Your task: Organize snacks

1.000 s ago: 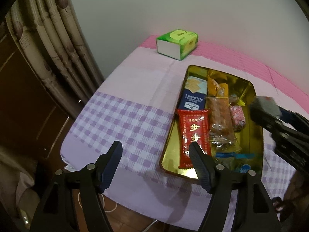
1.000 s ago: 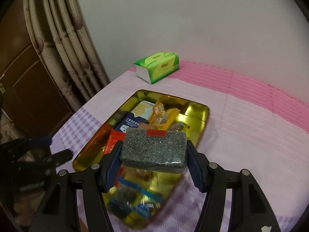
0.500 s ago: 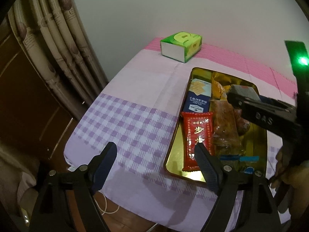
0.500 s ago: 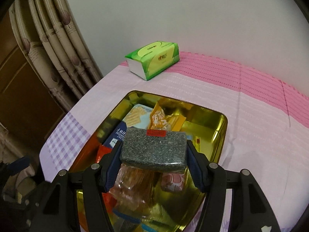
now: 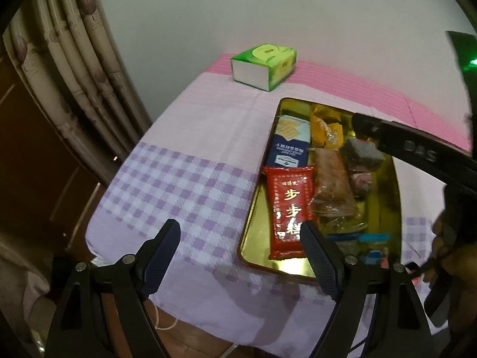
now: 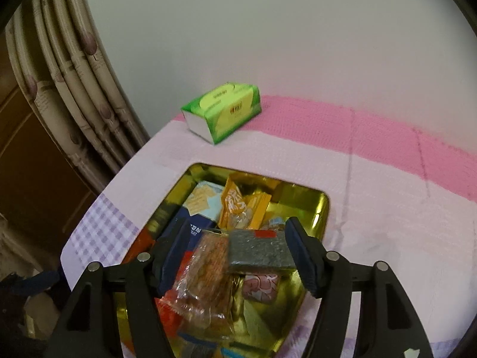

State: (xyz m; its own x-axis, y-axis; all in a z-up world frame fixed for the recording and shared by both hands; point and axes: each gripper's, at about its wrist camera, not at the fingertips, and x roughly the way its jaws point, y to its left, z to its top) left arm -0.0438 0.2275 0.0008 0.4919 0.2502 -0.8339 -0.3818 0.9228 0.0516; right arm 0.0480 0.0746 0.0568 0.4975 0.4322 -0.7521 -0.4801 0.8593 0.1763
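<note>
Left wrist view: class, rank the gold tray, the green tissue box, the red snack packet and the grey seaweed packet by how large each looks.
1. gold tray
2. green tissue box and red snack packet: alike; the packet lies nearer, so unranked
3. grey seaweed packet

The red snack packet [image 5: 288,211] in the gold tin carries big yellow characters "步步", the right claw's black arm [image 5: 417,152] reads "DAS", and the other wrappers' print is too small to read.

Snack packets [image 5: 290,208] lie in the tray [image 5: 249,232] on the table [image 5: 184,185], tissue box [image 5: 263,65] behind it.
</note>
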